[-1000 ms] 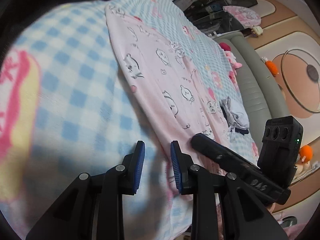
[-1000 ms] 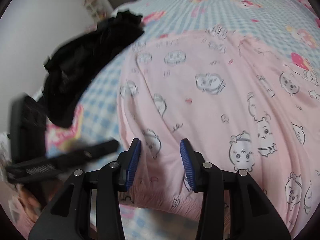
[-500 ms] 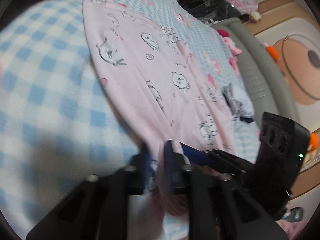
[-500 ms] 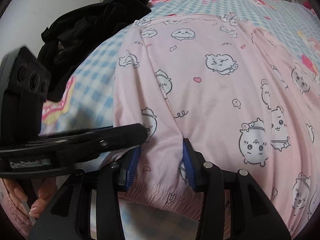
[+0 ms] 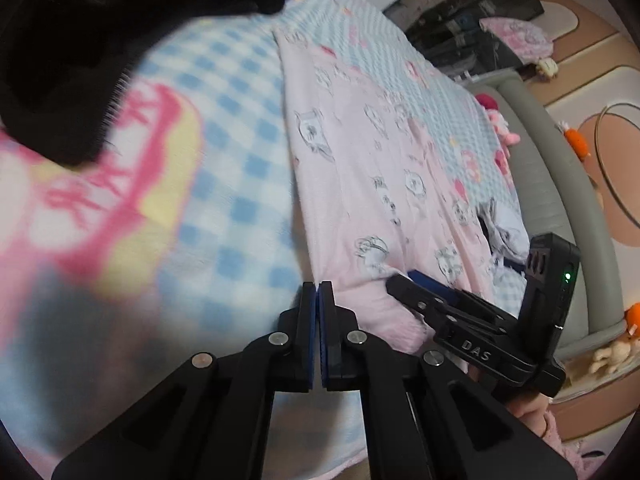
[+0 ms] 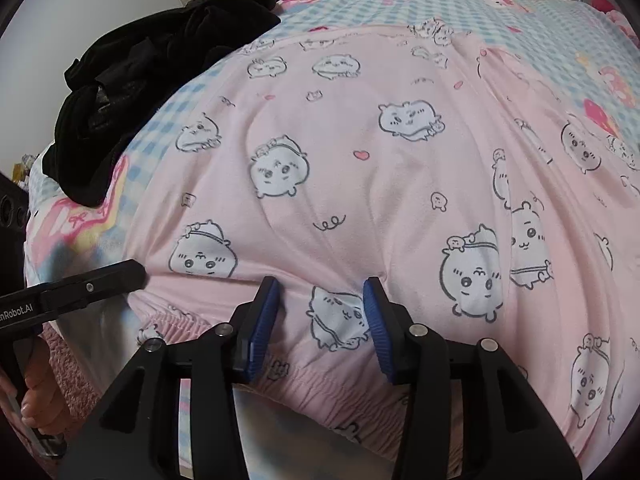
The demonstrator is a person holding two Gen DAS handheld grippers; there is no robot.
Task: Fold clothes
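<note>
Black garment (image 6: pixel 156 80) bunched at far left on blue checked blanket (image 5: pixel 240 184), just beside the left edge of pink pajama pants (image 6: pixel 360 184). Pants spread flat across the blanket, elastic waistband toward the cameras, printed with white cartoon animals. Left gripper (image 5: pixel 318 300) clenched, 2 blue pads pressed together at the waistband's left corner; cannot tell from either view whether fabric is pinched between them. Same gripper (image 6: pixel 132 276) entering the right wrist view from the left, tip touching that corner, held by a hand (image 6: pixel 36 400). Right gripper (image 6: pixel 320 300) released, jaws apart, straddling a ridge of fabric at mid-waistband, pads (image 6: pixel 264 320) resting on the cloth. Grey padded bed edge (image 5: pixel 560 200) at far right.
</note>
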